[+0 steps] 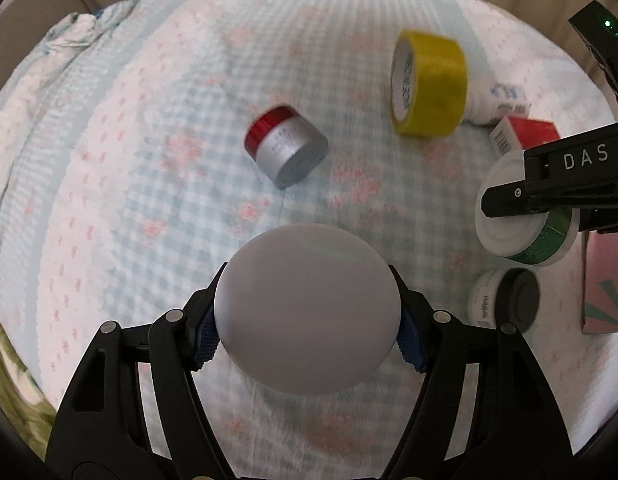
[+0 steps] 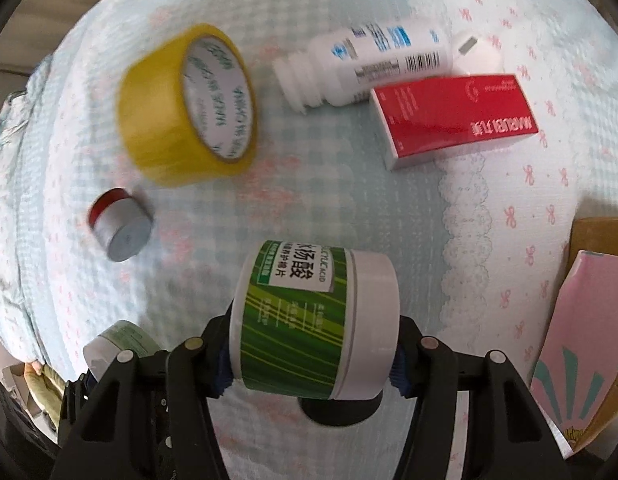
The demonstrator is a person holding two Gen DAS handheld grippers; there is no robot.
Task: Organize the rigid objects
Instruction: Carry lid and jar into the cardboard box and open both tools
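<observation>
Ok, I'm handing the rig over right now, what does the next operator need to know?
Left gripper: shut on a round white jar, held above the bedspread.
Right gripper: shut on the green-label jar.
Loose on the bed: yellow tape roll, red-lidded silver jar, white bottle, red box, a black-lidded jar.
Done: two jars picked up. Left: place both, then gather the rest.

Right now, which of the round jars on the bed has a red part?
The small silver jar lying on its side, left of the yellow tape roll. Its end is red; the gripped green-striped jar is green and white.
</observation>
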